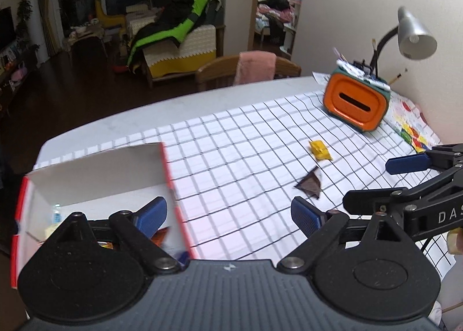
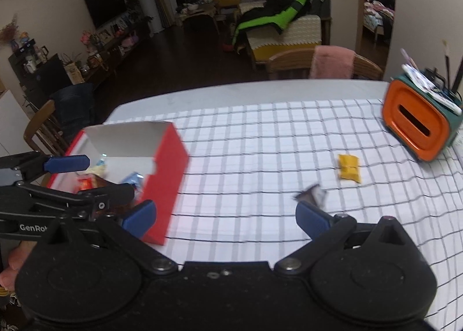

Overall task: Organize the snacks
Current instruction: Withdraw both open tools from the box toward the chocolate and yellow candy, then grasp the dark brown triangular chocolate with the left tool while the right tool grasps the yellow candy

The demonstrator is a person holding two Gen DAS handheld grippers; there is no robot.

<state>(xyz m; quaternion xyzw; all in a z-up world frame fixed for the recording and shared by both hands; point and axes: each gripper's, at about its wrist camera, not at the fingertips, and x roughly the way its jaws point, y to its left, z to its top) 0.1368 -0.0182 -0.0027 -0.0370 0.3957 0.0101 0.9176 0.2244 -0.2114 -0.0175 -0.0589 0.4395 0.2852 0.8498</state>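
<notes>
The left gripper (image 1: 228,216) has its fingers wide apart with nothing between them, above the edge of the red box (image 1: 170,174); the right gripper (image 2: 225,216) is also wide apart and empty. The box stands open on the left of the checked table (image 2: 260,128), with several wrapped snacks (image 2: 86,183) inside; a yellow snack (image 2: 349,168) and a dark brown wrapper (image 2: 311,195) lie apart from it on the cloth, near each other; an orange container (image 2: 416,128) stands at the far right.

one red box (image 2: 162,186), one yellow snack (image 2: 349,168), one brown snack (image 2: 311,194).
</notes>
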